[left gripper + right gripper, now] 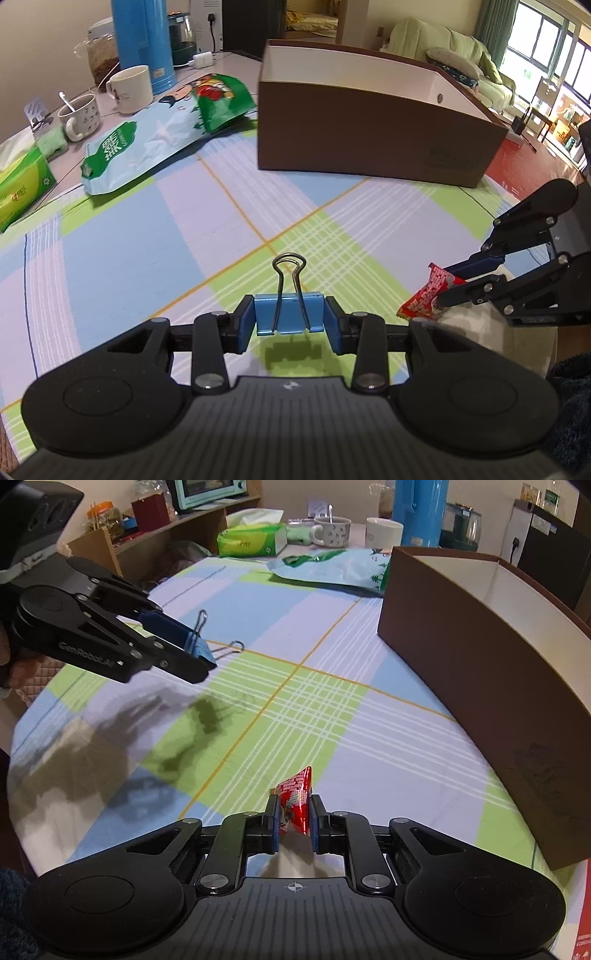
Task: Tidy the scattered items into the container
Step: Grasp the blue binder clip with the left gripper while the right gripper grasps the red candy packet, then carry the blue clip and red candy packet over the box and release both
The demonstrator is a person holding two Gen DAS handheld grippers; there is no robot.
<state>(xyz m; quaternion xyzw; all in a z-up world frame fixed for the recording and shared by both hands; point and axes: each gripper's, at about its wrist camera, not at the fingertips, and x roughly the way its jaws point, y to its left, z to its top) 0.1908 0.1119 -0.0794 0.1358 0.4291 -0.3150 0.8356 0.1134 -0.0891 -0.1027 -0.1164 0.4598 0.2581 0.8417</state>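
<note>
Both hands loaded, box up next

Left gripper (290, 325) pinches a blue binder clip (289, 312), right gripper (294, 823) squeezes a red snack packet (294, 803), both above the tablecloth's (332, 709) near edge. I'd clear the brown box (480, 672) wall before letting go.

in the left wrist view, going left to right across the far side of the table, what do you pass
green tissue pack → patterned mug with a spoon → white mug → blue flask → brown box
</note>
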